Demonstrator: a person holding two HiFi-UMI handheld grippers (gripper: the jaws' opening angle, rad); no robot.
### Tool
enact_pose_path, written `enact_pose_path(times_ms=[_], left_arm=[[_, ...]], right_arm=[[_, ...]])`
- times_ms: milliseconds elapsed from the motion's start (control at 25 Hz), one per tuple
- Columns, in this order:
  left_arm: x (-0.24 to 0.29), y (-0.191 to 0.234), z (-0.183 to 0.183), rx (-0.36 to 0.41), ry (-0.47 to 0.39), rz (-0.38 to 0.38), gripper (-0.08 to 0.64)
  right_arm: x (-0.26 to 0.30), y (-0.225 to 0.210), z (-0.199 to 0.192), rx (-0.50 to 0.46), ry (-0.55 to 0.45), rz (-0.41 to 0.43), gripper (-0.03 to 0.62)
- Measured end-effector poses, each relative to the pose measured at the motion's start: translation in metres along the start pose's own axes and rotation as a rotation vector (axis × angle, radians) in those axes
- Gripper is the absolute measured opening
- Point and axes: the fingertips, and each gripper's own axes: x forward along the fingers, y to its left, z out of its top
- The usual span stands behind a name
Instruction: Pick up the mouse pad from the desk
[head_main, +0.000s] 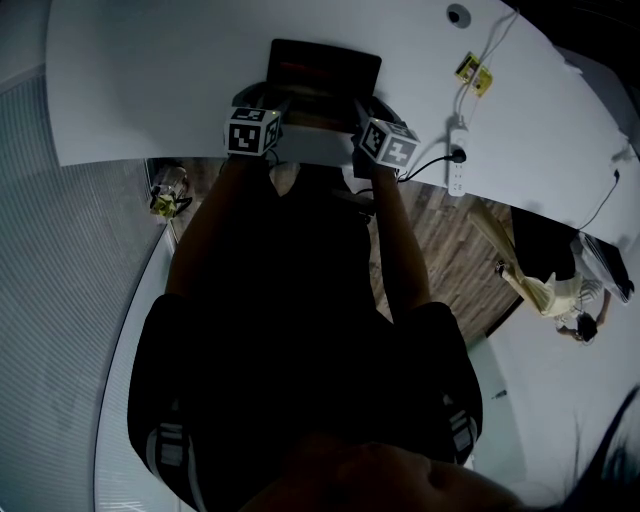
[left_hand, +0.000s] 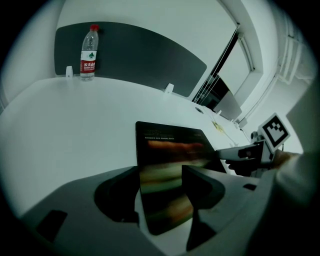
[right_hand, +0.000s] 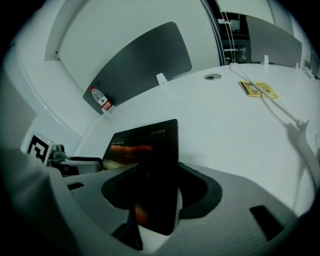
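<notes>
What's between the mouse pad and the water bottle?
Only bare white desk lies between the mouse pad and the water bottle; the left gripper view shows it.

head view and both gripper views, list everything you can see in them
curved white desk: one, white, across the upper head view
flat rectangular mouse pad: one, black with reddish print, at the desk's near edge
clear plastic water bottle with red label: one, upright at the desk's far side
dark grey partition panel: one, behind the bottle
white power strip: one, right of the pad, black plug in it
yellow tag: one, on the desk beside a white cable
bystander: one, dark top, on the wooden floor at right
left gripper: one, grey, jaws apart, pad between them
right gripper: one, grey, jaws apart, pad between them
</notes>
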Motion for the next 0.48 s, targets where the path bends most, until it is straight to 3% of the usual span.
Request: enact_pose_path(times_ms=[480], left_arm=[[-0.0007, -0.0002, 0.0, 0.007, -0.006, 0.001, 0.244]], right_arm=[[0.0005, 0.0067, 0.0003, 0.003, 0.012, 0.01, 0.176]])
